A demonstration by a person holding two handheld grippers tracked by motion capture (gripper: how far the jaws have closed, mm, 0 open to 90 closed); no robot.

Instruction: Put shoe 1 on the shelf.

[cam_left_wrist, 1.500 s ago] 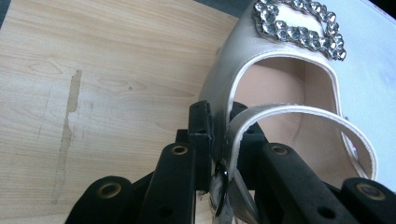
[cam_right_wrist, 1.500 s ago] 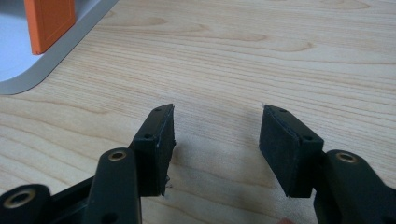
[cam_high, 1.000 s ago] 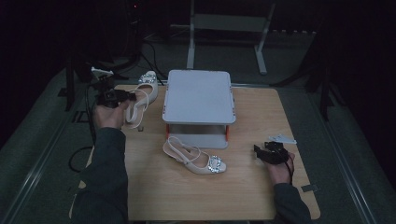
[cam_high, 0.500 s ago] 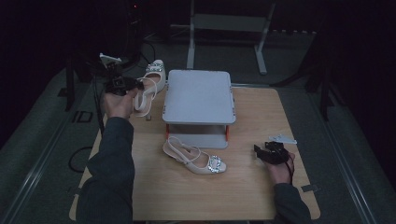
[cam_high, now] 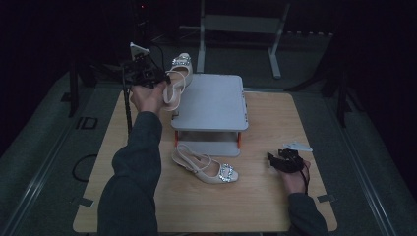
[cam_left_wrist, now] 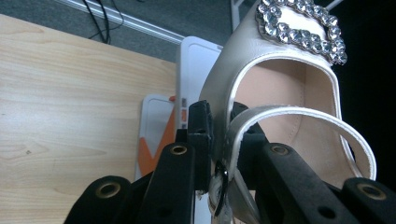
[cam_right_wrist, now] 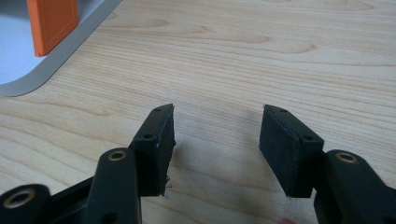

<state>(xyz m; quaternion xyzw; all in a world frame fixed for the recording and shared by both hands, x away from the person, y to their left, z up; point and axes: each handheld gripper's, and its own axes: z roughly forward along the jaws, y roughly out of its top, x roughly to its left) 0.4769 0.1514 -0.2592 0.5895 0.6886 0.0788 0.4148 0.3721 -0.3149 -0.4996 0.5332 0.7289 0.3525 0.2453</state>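
Observation:
A cream slingback shoe (cam_high: 176, 81) with a jewelled buckle hangs in the air at the left edge of the grey two-tier stand (cam_high: 212, 101). My left gripper (cam_high: 162, 83) is shut on it, the jaws pinching the heel side wall of the shoe (cam_left_wrist: 280, 88). The left gripper (cam_left_wrist: 223, 140) holds it with the buckle pointing away. A second matching shoe (cam_high: 205, 165) lies flat on the wooden table in front of the stand. My right gripper (cam_high: 272, 159) rests low at the table's right, and in its own view the right gripper (cam_right_wrist: 215, 140) stands open over bare wood.
The wooden table (cam_high: 275, 206) has a dark floor around it. A metal frame (cam_high: 241, 29) and cables stand behind the table. The stand's lower shelf (cam_right_wrist: 28, 70) with an orange post sits to the left of my right gripper.
My left hand has lifted the shoe and carried it toward the back and to the right, up beside the stand's top. The right hand has stayed still.

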